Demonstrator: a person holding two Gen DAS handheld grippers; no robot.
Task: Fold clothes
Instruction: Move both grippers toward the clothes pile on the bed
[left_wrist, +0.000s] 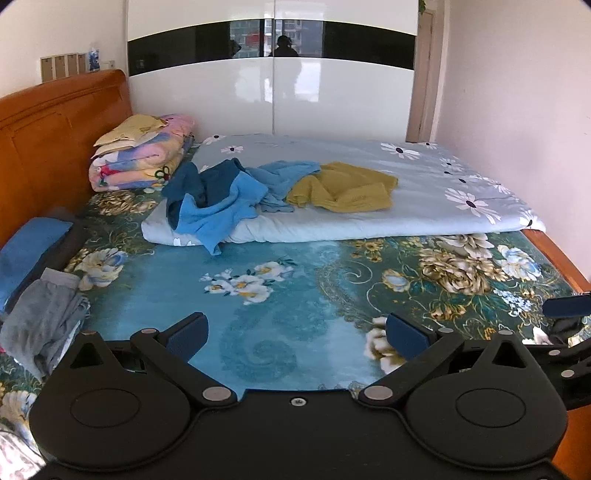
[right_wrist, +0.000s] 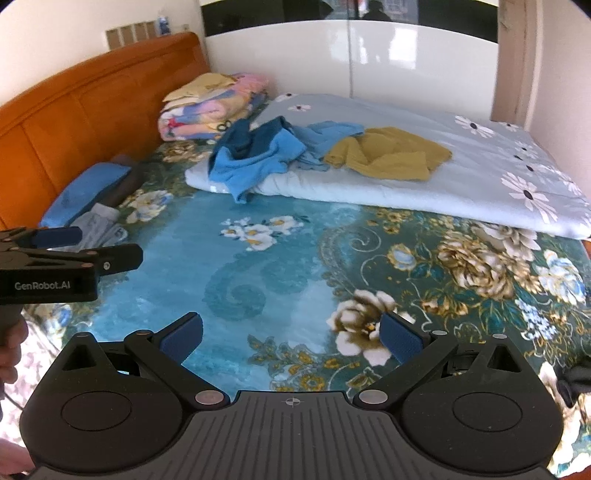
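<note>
- Ahead of you the teal floral bedspread (left_wrist: 280, 295) lies bare and open.
- Beyond it, the pale blue daisy-print folded quilt (left_wrist: 424, 206) forms a raised step, with a heap of blue and mustard-yellow garments (left_wrist: 280, 188) on top.
- To your left, a crumpled grey garment (left_wrist: 44, 325) and the orange wooden headboard (left_wrist: 48, 140) close that side.
- The left gripper (right_wrist: 110, 247) juts into the right gripper's left flank.
</note>
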